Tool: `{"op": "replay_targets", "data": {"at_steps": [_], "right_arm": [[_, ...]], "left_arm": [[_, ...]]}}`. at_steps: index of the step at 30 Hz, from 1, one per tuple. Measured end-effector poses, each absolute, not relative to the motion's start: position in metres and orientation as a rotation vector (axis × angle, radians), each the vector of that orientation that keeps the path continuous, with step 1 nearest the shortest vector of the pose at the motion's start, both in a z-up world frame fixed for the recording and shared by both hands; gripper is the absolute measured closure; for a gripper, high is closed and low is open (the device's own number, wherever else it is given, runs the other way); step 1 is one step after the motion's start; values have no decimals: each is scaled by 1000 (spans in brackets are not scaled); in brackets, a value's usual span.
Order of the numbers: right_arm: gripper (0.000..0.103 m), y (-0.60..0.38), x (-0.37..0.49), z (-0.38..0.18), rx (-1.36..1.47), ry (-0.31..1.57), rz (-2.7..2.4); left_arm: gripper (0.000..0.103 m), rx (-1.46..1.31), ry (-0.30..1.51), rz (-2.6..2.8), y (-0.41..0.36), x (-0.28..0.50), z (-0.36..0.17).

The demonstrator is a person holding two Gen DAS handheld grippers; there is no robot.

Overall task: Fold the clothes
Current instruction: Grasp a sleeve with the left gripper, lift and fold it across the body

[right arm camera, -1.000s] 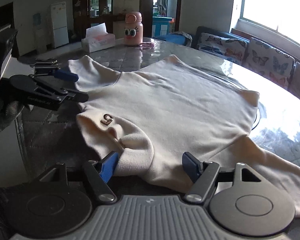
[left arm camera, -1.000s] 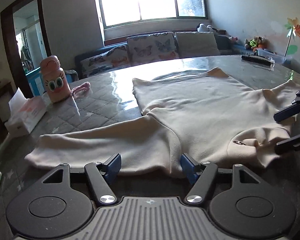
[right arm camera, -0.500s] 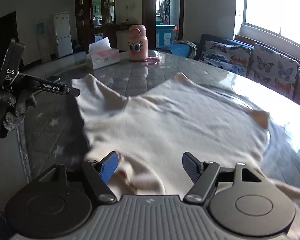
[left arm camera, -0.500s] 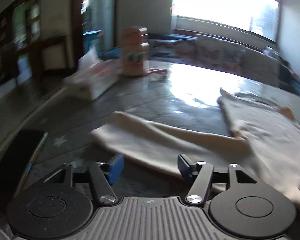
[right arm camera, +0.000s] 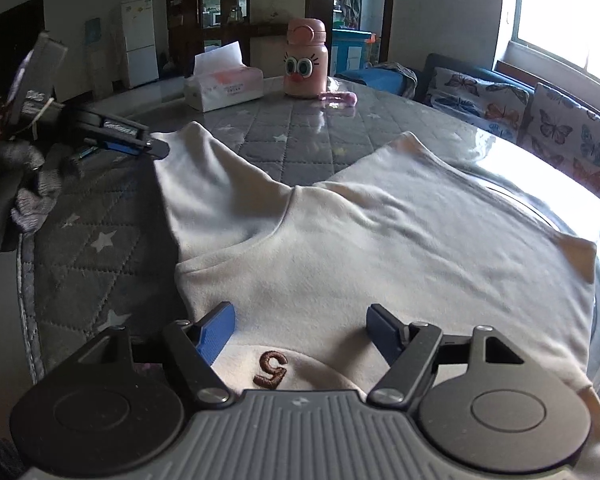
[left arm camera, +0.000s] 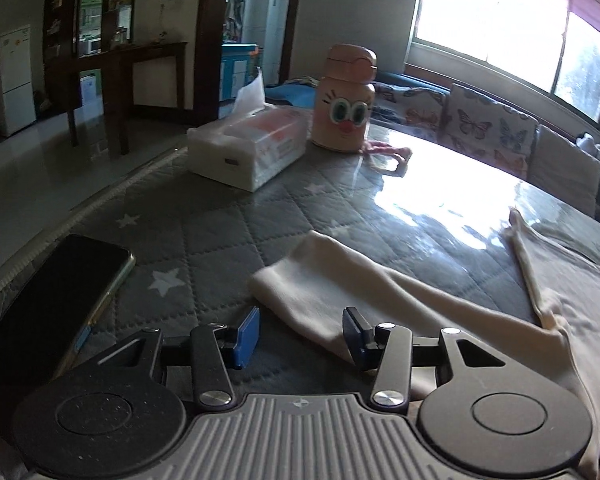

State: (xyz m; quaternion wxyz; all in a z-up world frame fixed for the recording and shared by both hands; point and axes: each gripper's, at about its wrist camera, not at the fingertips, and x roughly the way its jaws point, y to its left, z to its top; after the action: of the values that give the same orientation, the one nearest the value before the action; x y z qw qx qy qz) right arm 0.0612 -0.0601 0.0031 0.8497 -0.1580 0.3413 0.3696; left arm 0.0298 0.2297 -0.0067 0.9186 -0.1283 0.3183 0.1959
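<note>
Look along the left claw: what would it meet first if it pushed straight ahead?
Probably the cream sweater's sleeve cuff, lying just past the closing left claw, not yet gripped. Depth is uncertain; the tissue box stands far beyond.

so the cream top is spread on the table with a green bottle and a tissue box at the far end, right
Not quite: the bottle is pink, not green, as the right wrist view shows. The rest holds: the cream top is spread on the table, with the tissue box at the far end.
</note>
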Motion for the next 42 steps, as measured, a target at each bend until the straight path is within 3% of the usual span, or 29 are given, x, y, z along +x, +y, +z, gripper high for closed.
{"op": "replay_targets", "data": {"at_steps": [2,6,8,31,42], "right_arm": [[28,-59,61,1,-338,722,782],[26,-60,61,1,-328,724,781],[26,-61,61,2,-328,723,779],[26,-43,54,4,-293,681,808],[26,-128,53,32,-165,676,644]], "left_arm": [[62,-263,654,420,230,35,-6],[93,-276,646,451,235,42,-7],[98,-298,645,457,239,46,-4],[99,-108,292,86,127,47,140],[99,-63,322,-312,32,38,130]]}}
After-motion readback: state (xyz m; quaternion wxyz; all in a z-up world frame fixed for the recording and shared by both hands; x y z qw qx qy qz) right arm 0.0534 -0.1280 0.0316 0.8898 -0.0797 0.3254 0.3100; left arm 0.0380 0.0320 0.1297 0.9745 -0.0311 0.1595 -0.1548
